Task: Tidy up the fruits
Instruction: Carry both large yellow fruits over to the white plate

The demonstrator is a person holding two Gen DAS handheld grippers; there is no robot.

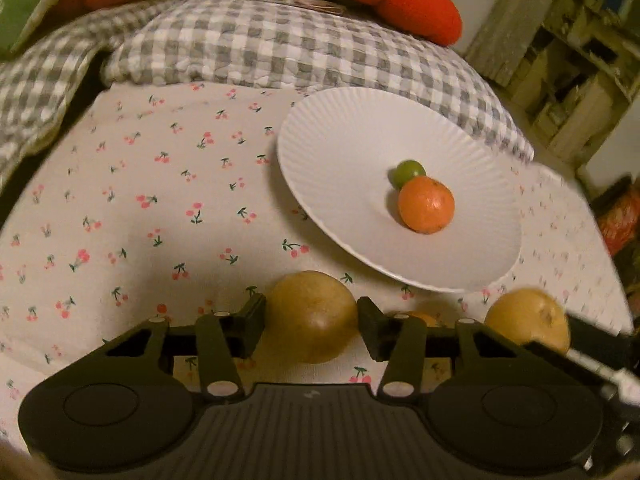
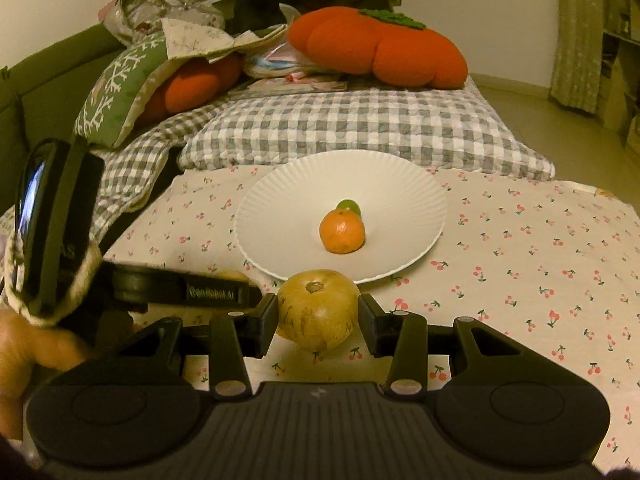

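- On the cherry-print tablecloth (image 2: 520, 260), just short of the near rim of the white fluted paper plate (image 2: 280, 200), two round yellow-brown pear-like fruits are lying; the plate is already carrying a small orange mandarin (image 2: 342, 231) with a small green fruit (image 2: 349, 205) touching it from behind.
- Right gripper (image 2: 318, 312) is bracketing the nearer yellow-brown fruit (image 2: 318, 308), stem scar facing up; both pads are pressing its flanks, so jaws are clamped on it.
- Left gripper (image 1: 312, 320) is straddling the other yellow-brown fruit (image 1: 312, 316); pads look to be at its sides, but whether they are actually gripping I cannot tell.
- Key relation: from each set of jaws the plate is lying straight ahead and slightly beyond. In the right view it is centred; in the left view it is offset to the right.
- Judgement: right hand is nearer to the plate's centre line, so it is better placed to deliver first; fruit is near-spherical, no long axis to align.
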